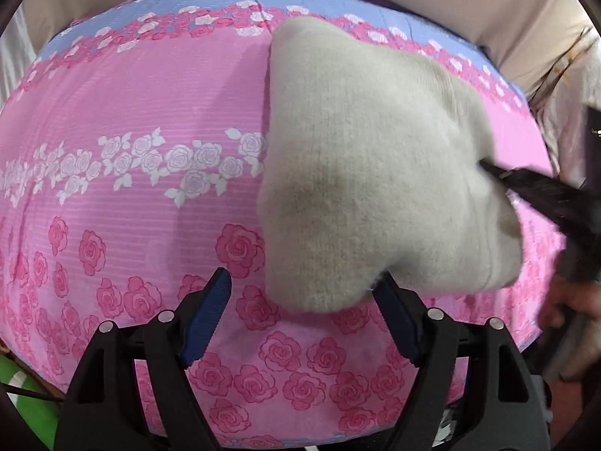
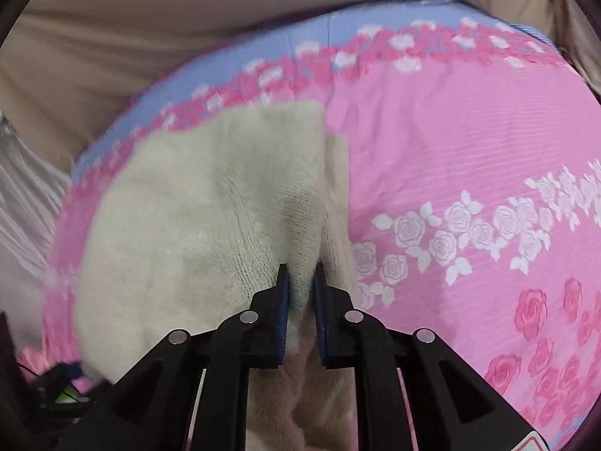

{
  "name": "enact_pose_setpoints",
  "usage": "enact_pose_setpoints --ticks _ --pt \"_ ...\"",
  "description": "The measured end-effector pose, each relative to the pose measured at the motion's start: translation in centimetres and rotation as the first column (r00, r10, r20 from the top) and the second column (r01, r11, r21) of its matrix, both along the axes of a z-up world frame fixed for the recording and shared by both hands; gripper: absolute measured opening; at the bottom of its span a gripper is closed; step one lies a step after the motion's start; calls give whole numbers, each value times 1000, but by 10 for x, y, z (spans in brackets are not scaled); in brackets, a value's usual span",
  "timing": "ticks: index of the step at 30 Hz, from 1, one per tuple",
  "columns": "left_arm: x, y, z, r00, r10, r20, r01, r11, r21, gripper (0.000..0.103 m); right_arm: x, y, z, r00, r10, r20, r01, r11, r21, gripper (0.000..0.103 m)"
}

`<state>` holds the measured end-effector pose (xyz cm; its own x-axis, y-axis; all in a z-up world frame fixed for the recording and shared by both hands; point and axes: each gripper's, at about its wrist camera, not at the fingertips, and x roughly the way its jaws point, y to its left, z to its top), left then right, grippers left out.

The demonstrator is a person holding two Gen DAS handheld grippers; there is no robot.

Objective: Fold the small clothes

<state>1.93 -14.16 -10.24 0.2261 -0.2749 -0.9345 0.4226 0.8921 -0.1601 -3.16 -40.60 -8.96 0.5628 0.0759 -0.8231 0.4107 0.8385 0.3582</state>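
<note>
Right tongs (image 2: 300,274) pinching fold of cream knit garment (image 2: 210,203), lifting it off rose-print sheet (image 2: 469,143). Left tongs (image 1: 300,282) gaping wide, garment edge lying between tips.

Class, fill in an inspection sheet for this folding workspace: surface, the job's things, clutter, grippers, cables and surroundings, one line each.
Surface: pink rose-print cloth with a blue border band, spread flat.
Job's things: one cream knit garment, partly lifted and bunched on the cloth.
Clutter: nothing seen on the cloth besides the garment.
Grippers: left gripper open, its right finger touching the garment's near edge; right gripper shut on a fold of the garment.
Cables: thin dark wire at the lower left edge of the right wrist view.
Surroundings: beige fabric beyond the cloth; green object at the lower left of the left wrist view.
</note>
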Motion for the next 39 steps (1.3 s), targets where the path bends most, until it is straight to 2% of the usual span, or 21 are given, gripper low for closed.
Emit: enact_pose_setpoints --ticks 1,2,4,7,11,12,13,14,17,19,21,23,24,25,27,29,33,36,37,39 --pt "-1 0 1 1000 -2 4 2 1000 2 75 -10 3 14 999 -9 40 9 1000 2 22" --pt "-1 1 2 1000 -4 5 4 1000 -1 75 -20 5 21 998 -9 60 8 1000 11 32" --pt "0 3 2 1000 -3 -4 3 1000 -4 75 -38 10 25 998 -14 58 14 1000 5 42" --pt "0 10 0 1000 16 -22 -16 1000 -13 76 -59 16 5 1000 -28 -9 29 998 54 44" --pt "3 16 -8 998 50 -29 -49 999 10 77 -74 21 -29 996 -71 -47 80 973 216 45" --pt "3 16 -9 999 45 -16 -45 999 17 74 -73 23 -33 997 -72 -39 80 969 236 40" --pt "3 16 -8 1000 31 3 -31 999 33 63 -72 25 -34 998 -59 -31 65 968 243 15" --pt "3 15 -7 1000 15 11 -16 999 37 52 -68 27 -31 999 -43 -29 49 970 240 10" --pt "3 22 5 1000 14 26 -15 1000 27 41 -67 30 7 997 -35 67 22 982 187 8" --pt "3 31 9 999 31 20 -31 999 24 42 -71 30 31 991 -36 129 17 989 148 7" --pt "4 37 2 999 39 1 -39 998 41 44 -70 25 21 996 -31 89 22 994 109 7" --pt "7 43 -15 997 48 -53 -45 997 60 49 -66 21 -23 997 -26 -67 30 998 55 5" --pt "7 46 -19 995 60 -79 -56 997 60 48 -70 18 -38 994 -45 -102 52 996 66 5" --pt "7 54 -19 991 92 -99 -87 995 53 47 -77 16 -39 994 -77 -84 85 991 102 5" --pt "5 66 -9 991 113 -70 -110 993 44 49 -91 13 -26 990 -131 -49 136 984 119 8" --pt "5 74 2 990 135 -31 -133 990 45 50 -101 15 -1 987 -163 -7 164 985 48 13" --pt "7 72 29 990 131 55 -133 991 29 52 -97 36 36 995 -70 76 72 997 -13 13" --pt "4 52 43 991 97 97 -97 995 -5 60 -74 53 23 1000 3 11 -1 993 -114 13" --pt "5 40 45 991 76 107 -75 997 -11 61 -65 54 3 999 6 -54 -14 988 -154 13" --pt "7 21 40 992 45 115 -45 999 -1 61 -62 48 -28 987 -12 -158 -14 987 -162 12"
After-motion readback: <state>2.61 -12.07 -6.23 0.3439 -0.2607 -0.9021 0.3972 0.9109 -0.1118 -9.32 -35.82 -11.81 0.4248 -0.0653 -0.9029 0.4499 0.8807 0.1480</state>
